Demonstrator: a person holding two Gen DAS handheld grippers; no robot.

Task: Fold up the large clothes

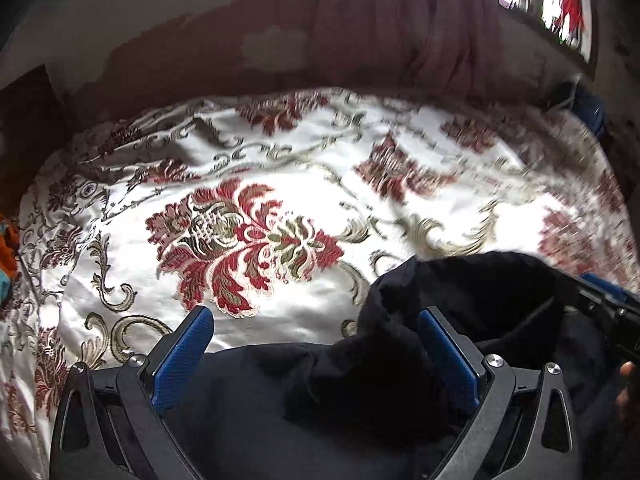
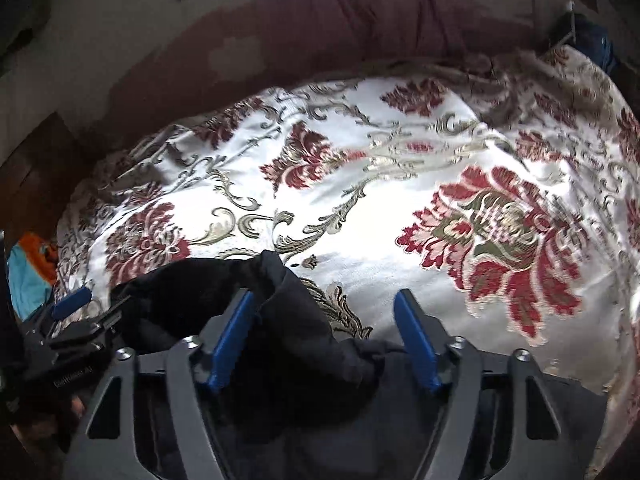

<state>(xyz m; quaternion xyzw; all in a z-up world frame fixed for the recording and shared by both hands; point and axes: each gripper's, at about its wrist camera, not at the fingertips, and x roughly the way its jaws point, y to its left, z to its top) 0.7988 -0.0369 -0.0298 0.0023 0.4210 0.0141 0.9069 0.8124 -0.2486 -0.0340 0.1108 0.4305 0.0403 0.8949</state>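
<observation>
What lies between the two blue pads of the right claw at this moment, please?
In the right wrist view, a bunched fold of the dark garment sits between the right claw's pads, against one pad only; beyond it, the floral bedspread shows through the remaining gap.

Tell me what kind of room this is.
Most likely a bedroom: a bed under a white floral bedspread, maroon curtains hanging behind it beside a bright window, and a dark garment on the bed.

blur: bedspread [image 1: 460, 168] far side | cut off: black garment [image 1: 320, 400] at bottom edge
</observation>
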